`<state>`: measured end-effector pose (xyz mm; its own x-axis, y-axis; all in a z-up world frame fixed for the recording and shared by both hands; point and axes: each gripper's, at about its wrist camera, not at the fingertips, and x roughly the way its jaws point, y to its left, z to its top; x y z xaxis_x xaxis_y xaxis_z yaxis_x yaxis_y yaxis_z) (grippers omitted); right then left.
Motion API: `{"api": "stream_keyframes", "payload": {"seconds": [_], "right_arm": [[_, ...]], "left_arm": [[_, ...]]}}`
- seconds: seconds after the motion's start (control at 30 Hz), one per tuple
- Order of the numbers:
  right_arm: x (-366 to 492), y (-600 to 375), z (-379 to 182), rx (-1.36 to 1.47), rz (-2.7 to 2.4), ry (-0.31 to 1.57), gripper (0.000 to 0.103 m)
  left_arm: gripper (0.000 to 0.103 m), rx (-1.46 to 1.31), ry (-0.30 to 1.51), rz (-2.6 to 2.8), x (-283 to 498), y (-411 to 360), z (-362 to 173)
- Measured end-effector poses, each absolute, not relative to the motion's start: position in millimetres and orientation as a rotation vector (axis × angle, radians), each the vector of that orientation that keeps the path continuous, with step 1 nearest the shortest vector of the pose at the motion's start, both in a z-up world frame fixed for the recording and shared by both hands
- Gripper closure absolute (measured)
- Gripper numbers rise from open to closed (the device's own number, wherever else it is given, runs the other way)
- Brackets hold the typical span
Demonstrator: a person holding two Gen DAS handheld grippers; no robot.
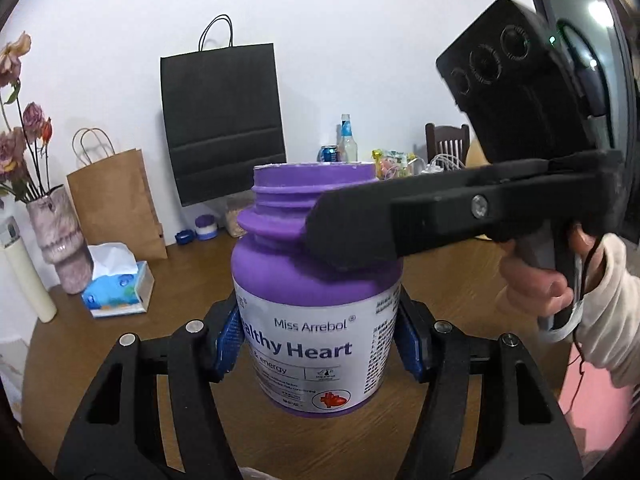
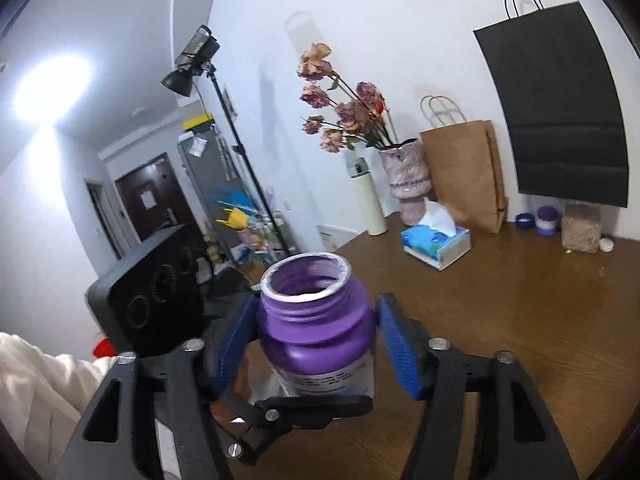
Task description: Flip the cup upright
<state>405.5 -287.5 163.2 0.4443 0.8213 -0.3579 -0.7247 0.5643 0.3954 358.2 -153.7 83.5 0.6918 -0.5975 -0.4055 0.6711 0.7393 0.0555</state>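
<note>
The cup is a purple open-mouthed jar with a white "Healthy Heart" label, standing upright with its mouth up, above the brown table. My left gripper is shut on the jar's labelled body, blue pads on both sides. My right gripper is open around the jar's neck; its left pad is close to or touching the neck, the right pad stands apart. In the left wrist view the right gripper's black fingers lie at the jar's shoulder.
On the wooden table stand a tissue box, a pink vase with dried flowers, a brown paper bag, a cream flask, a small purple lid and bottles at the back. A black bag hangs on the wall.
</note>
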Motion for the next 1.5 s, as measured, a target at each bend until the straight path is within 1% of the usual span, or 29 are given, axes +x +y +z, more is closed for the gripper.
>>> {"api": "stream_keyframes", "payload": {"seconds": [0.1,0.2,0.27,0.3,0.33,0.5,0.57,0.7,0.87,0.97,1.03,1.2,1.3,1.5], "right_arm": [[399.3,-276.9,163.7,0.107,0.921,0.535,0.038],[391.1,-266.3,164.0,0.03,0.88,0.504,0.038],[387.4,-265.0,162.8,0.006,0.845,0.487,0.038],[386.5,-266.1,161.1,-0.001,0.818,0.48,0.039],[386.9,-268.2,158.6,-0.007,0.789,0.476,0.044],[403.3,-279.0,119.7,0.018,0.662,0.55,0.044],[410.1,-285.1,101.3,0.048,0.635,0.588,0.044],[411.6,-288.7,79.8,0.038,0.597,0.645,0.044],[402.6,-271.2,61.7,-0.071,0.599,0.73,0.044],[401.2,-256.1,51.2,-0.142,0.594,0.774,0.044],[399.9,-251.5,49.2,-0.158,0.593,0.766,0.044],[395.9,-252.9,43.4,-0.141,0.569,0.757,0.043],[392.0,-254.3,40.7,-0.124,0.541,0.76,0.041],[381.0,-256.0,47.3,-0.094,0.51,0.765,0.041]], "left_arm": [[0.043,0.202,0.417,-0.727,366.2,-153.1,80.6],[0.038,0.187,0.447,-0.74,371.4,-149.3,78.4],[0.021,0.185,0.47,-0.726,375.7,-144.9,76.9],[0.018,0.183,0.484,-0.718,378.9,-141.3,74.9],[0.017,0.183,0.497,-0.711,382.1,-139.0,72.6],[0.017,0.134,0.64,-0.656,406.1,-131.8,48.2],[0.019,0.11,0.706,-0.63,412.9,-129.7,39.3],[0.018,0.011,0.785,-0.578,409.1,-115.2,31.9],[0.017,0.05,0.725,-0.532,369.8,-108.3,4.9],[0.017,-0.007,0.742,-0.546,365.9,-101.9,-5.8],[0.017,-0.024,0.748,-0.548,364.8,-98.6,-9.2],[0.017,-0.007,0.738,-0.553,353.9,-98.5,-6.2],[0.015,-0.015,0.743,-0.555,348.3,-98.2,-7.6],[0.014,0.014,0.717,-0.502,335.8,-100.9,-8.5]]}}
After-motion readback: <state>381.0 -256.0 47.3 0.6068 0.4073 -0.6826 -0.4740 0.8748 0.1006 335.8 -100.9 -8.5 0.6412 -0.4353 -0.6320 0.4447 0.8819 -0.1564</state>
